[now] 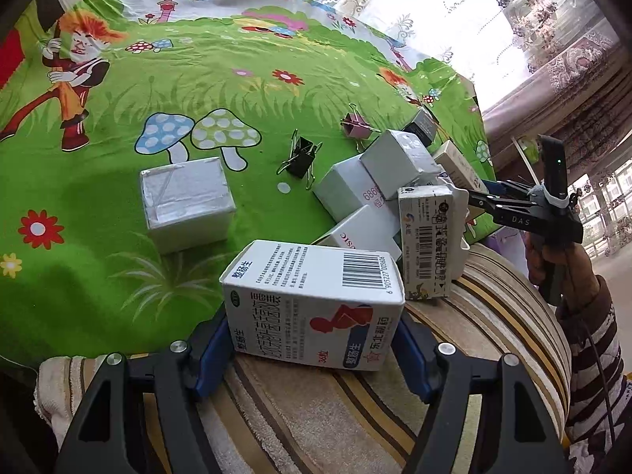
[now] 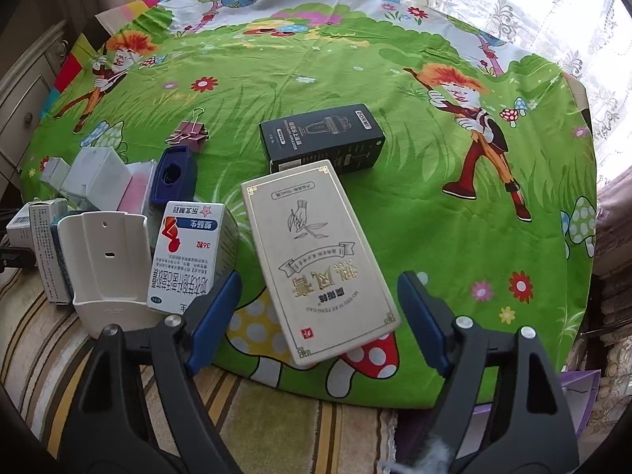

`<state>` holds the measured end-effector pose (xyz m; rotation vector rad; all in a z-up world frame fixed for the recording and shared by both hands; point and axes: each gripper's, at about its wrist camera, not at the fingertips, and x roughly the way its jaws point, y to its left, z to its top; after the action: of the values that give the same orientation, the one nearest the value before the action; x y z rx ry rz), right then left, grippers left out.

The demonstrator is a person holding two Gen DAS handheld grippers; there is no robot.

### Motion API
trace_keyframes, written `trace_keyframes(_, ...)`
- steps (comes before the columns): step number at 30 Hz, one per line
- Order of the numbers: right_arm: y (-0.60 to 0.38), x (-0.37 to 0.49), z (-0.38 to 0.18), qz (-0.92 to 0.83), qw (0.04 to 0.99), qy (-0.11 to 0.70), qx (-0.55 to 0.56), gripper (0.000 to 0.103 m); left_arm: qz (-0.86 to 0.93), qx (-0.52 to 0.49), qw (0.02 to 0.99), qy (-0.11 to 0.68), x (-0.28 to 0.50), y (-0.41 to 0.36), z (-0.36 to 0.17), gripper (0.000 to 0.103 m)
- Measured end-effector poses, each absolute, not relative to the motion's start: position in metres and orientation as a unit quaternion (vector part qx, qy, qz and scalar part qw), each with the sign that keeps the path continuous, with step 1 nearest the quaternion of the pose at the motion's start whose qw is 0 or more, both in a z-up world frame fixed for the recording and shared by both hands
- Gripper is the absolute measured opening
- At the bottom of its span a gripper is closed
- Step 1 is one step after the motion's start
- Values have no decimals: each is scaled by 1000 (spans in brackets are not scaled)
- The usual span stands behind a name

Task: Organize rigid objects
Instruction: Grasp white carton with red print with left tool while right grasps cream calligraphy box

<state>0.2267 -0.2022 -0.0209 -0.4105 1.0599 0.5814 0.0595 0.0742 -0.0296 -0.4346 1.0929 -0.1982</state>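
Between the blue-padded fingers of the left gripper point(image 1: 312, 339) stands a white cardboard medicine box with a red figure and a barcode point(image 1: 316, 300). Both pads lie against its side walls, so the fingers pinch it. The box stands at the near edge of the green cartoon-printed cloth point(image 1: 158, 91) that covers the desk, above a beige towel with brown stripes point(image 1: 316, 414).

Taking this medicine box as the landmark: just to its right stands a narrow white carton with a barcode point(image 1: 424, 237), and against that a white plastic wall holder point(image 2: 104, 260). Behind it white cartons lie heaped point(image 1: 367, 185). Farther back on the cloth are a black binder clip point(image 1: 301, 155) and a pink binder clip point(image 1: 355, 126). To its left and behind, apart from it, sits a taped white cube-shaped box point(image 1: 185, 205). A dark blue plastic holder point(image 2: 173, 177) stands behind it in the right wrist view.

The right gripper point(image 2: 320, 316) has its fingers spread around a flat cream-coloured box with gold lettering point(image 2: 316, 260), which lies on the cloth to the right of the medicine box. The box lies slantwise in the gap, apart from both pads: the left pad is beside its near left edge and the right pad stands clear of its near right corner. Beyond this flat box lies a black rectangular carton with white print point(image 2: 322, 138), close to its far end.
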Motion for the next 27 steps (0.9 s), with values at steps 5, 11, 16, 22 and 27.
trace_keyframes(5,-210,220,-19,275,808,492,-173,55,-67,-199,839,502,53,75,-22,73)
trace_keyframes(11,-226,203,-7,259,825,480,-148,55,-44,-205,851,482,38,74,-9,72)
trace_keyframes(16,-237,178,10,246,842,456,-149,55,-47,-212,857,468,27,62,3,72)
trace_keyframes(22,-254,149,29,235,858,434,-142,55,-53,-207,871,442,17,42,22,72)
trace_keyframes(27,-270,129,39,229,867,423,-130,55,-80,-195,876,434,18,16,32,72)
